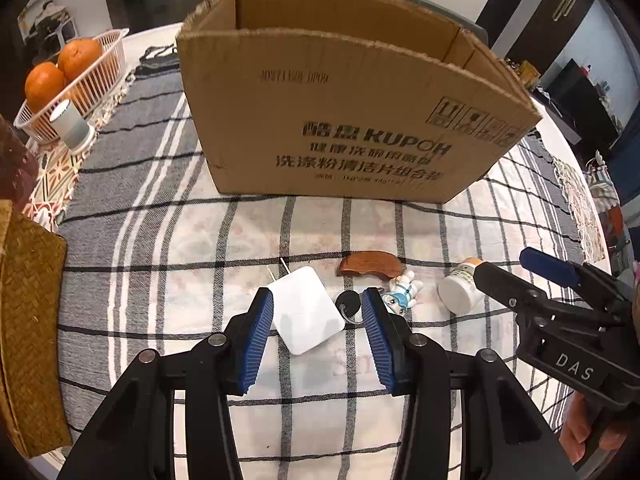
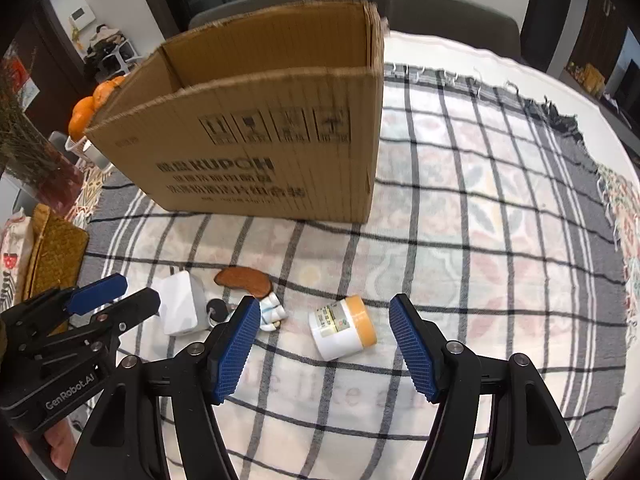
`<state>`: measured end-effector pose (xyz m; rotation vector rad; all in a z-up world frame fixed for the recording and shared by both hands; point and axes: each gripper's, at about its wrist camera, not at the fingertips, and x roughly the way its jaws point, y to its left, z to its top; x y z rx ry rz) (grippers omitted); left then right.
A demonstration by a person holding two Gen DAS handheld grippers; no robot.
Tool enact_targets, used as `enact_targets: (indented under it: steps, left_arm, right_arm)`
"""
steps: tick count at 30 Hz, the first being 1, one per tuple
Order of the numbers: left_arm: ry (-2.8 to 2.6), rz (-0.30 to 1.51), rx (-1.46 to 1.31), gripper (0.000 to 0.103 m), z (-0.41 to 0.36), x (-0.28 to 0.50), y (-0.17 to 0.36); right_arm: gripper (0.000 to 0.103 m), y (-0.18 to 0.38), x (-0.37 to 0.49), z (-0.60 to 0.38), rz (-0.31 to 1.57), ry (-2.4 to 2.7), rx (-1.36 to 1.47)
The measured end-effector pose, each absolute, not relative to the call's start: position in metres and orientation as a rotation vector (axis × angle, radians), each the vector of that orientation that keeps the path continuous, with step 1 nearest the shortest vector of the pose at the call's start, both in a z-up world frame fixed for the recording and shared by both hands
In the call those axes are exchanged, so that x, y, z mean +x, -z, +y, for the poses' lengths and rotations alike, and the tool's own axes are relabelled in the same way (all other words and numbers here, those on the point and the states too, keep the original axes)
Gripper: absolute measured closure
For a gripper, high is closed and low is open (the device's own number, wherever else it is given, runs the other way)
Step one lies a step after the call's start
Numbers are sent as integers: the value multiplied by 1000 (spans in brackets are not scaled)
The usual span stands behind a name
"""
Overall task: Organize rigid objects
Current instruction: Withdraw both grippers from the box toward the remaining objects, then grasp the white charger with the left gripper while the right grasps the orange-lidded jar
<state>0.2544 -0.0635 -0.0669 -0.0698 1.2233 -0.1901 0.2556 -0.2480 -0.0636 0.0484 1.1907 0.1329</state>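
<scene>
a: left wrist view: left gripper (image 1: 318, 300) spread wide over the white charger (image 1: 308, 312), gripping nothing.
b: right gripper (image 2: 324, 320) also spread, empty, above the toppled pill bottle (image 2: 340, 332).
a: the wooden piece (image 1: 370, 266) and figurine (image 1: 402, 292) lie on the tablecloth (image 2: 480, 240) too.
b: cardboard box (image 1: 340, 120) waits behind; its inside is hidden, sorting looks barely begun.

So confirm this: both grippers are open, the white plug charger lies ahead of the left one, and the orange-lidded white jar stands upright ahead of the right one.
One error: the orange-lidded white jar lies on its side, not upright, as the right wrist view shows. The rest holds: left gripper and right gripper open, white plug charger ahead of the left.
</scene>
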Motion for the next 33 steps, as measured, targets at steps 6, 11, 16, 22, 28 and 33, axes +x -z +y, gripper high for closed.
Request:
enact_targets:
  steps: [6,11,16,22,28,33]
  left_arm:
    - [166,1256,-78,58,-65,260,82]
    - [131,1279,-90,58,-66,267,94]
    - [108,1285,-92,58,-67,272,102]
    - [75,1283,-90,58,-66,276,107]
    - [59,1286,-104,55,-65,278,108]
    - [25,1301,-103,51,-66,275,109]
  right_arm:
    - [35,80,262,-253,1237,-121,60]
    - [35,90,267,-255,1267,-121,56]
    - [35,98,271,-255,1290,-116,43]
    - [35,110,274,-255,1320,-107,36]
    - [35,118,275,-254,1338,-109,45]
    - [35,120,277,-257,1336,-108,52]
